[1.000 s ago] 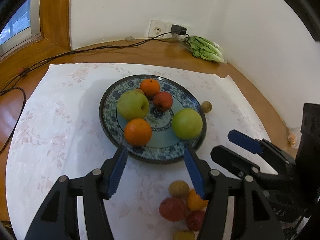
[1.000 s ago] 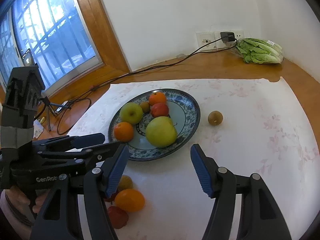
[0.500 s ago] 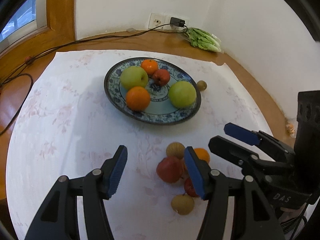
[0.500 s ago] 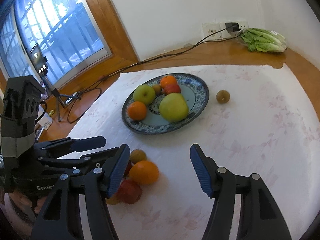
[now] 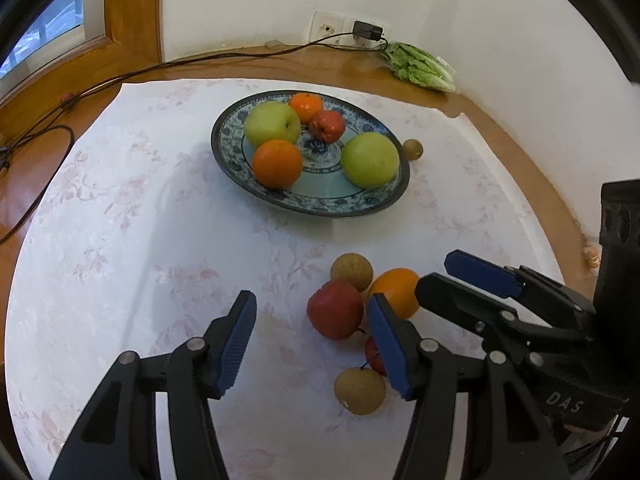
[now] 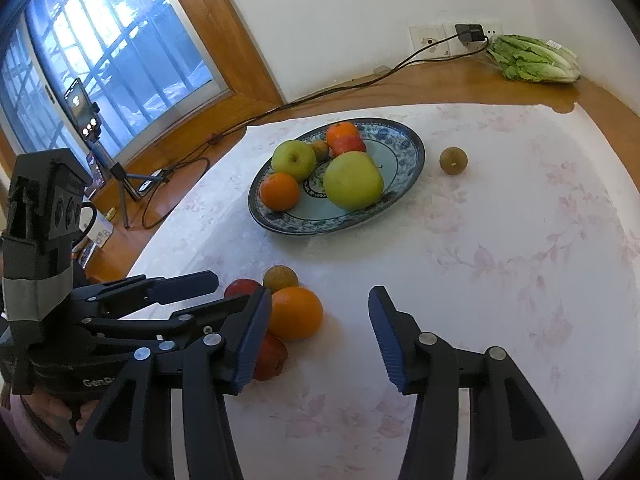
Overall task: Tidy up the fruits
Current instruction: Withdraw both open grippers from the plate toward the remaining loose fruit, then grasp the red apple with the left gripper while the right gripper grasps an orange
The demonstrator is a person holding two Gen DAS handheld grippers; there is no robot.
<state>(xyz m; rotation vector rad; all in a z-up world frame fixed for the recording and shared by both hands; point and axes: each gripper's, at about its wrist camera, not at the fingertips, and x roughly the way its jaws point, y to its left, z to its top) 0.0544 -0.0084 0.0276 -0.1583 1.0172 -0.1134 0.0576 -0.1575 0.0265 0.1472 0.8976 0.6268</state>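
The loose fruit cluster sits near on the white cloth: a red apple [image 5: 336, 309], an orange [image 5: 394, 292], a brown longan-like fruit [image 5: 351, 271]. Only the left wrist view shows a second brown fruit [image 5: 360, 390] nearest the camera. The right wrist view alone reveals a small brown fruit [image 6: 320, 148] on the blue patterned plate [image 6: 404, 140], behind the green apples. The left gripper [image 5: 312, 344] and right gripper [image 6: 316, 336] both hang with jaws wide apart, empty.

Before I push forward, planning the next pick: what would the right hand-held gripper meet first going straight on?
Probably bare tablecloth; the loose orange lies just left of its line.
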